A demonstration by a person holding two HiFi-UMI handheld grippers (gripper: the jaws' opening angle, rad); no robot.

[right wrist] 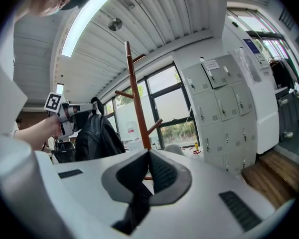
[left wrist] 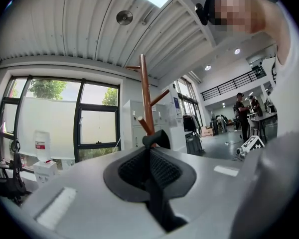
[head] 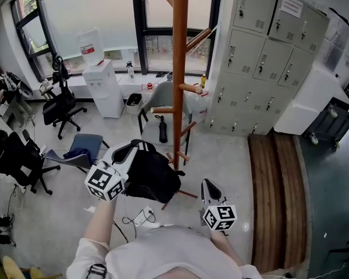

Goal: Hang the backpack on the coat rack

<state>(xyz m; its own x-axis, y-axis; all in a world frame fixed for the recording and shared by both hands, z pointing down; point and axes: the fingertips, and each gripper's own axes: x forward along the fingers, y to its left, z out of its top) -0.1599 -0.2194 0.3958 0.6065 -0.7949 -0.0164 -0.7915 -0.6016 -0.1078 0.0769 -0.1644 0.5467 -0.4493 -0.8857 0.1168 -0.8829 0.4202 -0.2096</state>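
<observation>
Black backpack in left tool, beside wooden coat rack.

Backpack left of coat rack, lockers right

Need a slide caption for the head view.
Left gripper holds a black backpack beside the wooden coat rack; right gripper shut, empty.

The room is lit brightly and evenly by daylight from the tall windows, whose panes are washed out to near white. The ceiling strip light is blown out. Straight lines are bowed towards the frame edges, the wide-angle corners are blackened, and the left tongs are rendered soft up close.
</observation>
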